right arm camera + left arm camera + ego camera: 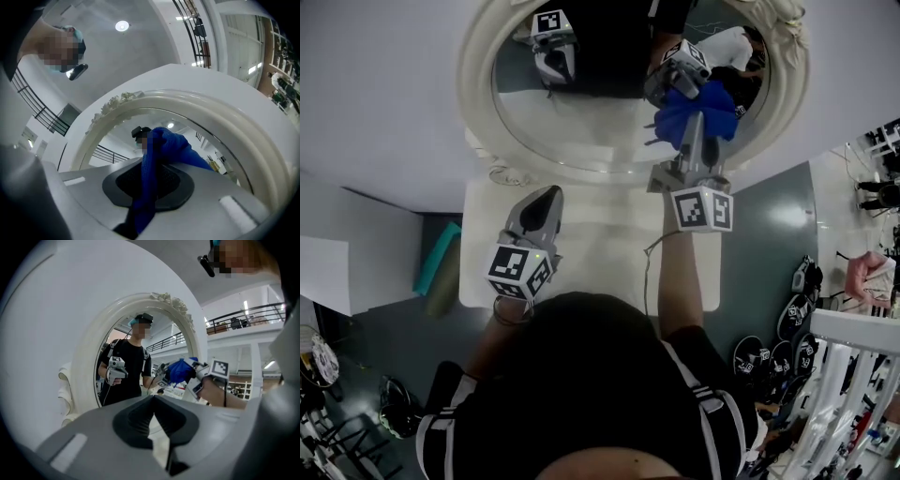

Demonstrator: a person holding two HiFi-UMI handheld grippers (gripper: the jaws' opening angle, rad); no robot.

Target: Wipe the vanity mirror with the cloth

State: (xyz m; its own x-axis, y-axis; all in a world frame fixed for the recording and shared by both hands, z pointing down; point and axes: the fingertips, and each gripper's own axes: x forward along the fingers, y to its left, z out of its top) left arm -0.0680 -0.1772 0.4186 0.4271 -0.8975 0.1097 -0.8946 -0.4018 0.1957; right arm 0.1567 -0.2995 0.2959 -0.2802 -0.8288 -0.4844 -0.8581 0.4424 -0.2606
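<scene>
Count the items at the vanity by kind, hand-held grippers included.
oval white-framed vanity mirror: 1
blue knitted cloth: 1
hand-held grippers: 2 (left hand-held gripper shut, empty; right hand-held gripper shut on the cloth)
white table top: 1
Total: 5

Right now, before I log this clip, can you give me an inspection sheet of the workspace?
Surface: white vanity table, pale top.
Job's things: round white-framed mirror standing behind it; blue cloth at the glass, apparently touching.
Clutter: nothing seen on the tabletop.
Grippers: right tongs shut on the cloth; left tongs shut, empty, above the table.
Cables: thin cable hanging from the right gripper.
Surroundings: teal object left of the table; white railing to the right.
</scene>
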